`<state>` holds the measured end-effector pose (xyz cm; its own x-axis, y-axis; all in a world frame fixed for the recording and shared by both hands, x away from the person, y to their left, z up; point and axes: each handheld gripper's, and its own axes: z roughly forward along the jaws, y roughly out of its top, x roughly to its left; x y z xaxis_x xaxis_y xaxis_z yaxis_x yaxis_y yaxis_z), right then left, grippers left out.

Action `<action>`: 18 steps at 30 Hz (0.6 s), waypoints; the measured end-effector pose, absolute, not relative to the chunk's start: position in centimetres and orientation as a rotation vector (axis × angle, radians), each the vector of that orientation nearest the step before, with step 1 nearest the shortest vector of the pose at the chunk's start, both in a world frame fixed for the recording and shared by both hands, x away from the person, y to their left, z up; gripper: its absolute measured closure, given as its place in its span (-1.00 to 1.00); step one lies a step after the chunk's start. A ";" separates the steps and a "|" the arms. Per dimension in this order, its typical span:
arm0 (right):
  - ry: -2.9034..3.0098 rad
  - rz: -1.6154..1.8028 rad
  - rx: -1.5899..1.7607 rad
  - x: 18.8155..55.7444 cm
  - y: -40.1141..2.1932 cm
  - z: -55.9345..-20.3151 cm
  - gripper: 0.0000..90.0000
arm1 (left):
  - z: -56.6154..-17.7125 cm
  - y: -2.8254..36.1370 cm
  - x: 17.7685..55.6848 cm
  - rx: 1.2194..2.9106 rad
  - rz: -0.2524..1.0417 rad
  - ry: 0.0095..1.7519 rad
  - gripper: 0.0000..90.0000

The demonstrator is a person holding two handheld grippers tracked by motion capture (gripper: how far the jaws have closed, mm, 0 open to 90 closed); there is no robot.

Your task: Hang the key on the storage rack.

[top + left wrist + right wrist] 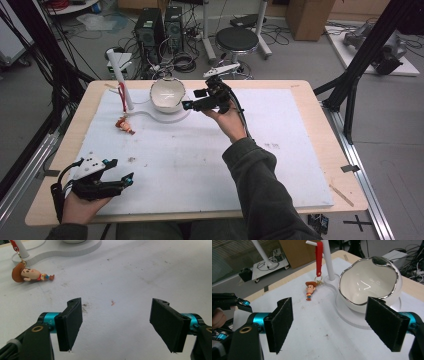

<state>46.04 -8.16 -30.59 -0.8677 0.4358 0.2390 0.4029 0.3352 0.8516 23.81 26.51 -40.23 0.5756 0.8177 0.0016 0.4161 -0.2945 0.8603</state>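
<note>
In the high view, my right gripper (192, 99) hovers at the far centre of the white mat (210, 165), jaws apart and empty, pointing toward nine o'clock at the white bowl (167, 95) just beside its tips. The bowl sits on the round end of a flat white stand (155, 116), whose thin upright post (120, 77) rises at the bowl's nine o'clock. A red strap (319, 257) hangs from the post's peg, and its ring carries a small cowboy figure keychain (310, 290) that lies on the mat at the post's seven o'clock. Seen along the right gripper's jaws, the figure lies at twelve o'clock, well beyond the pads, with its long axis running roughly toward me, hat farthest; the bowl stands at one o'clock, nearer the right-hand pad. My left gripper (122, 172) rests at the near left corner of the mat, jaws likewise apart and empty; from it the figure (28, 275) lies at ten o'clock, well apart, long axis crosswise. I judge the right gripper the nearer. No lettering is legible on bowl, strap or figure.
</note>
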 end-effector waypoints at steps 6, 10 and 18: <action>2.525 1.610 0.819 45.7 -9.3 -30.9 -0.58 | -40.3 26.5 23.8 1.916 0.565 0.997 -0.41; 2.516 1.611 0.825 45.6 -9.7 -31.0 -0.60 | -40.3 26.5 23.8 1.912 0.567 0.998 -0.41; 2.500 1.607 0.846 44.8 -10.8 -31.9 -0.64 | -40.2 26.5 23.8 1.912 0.562 0.997 -0.41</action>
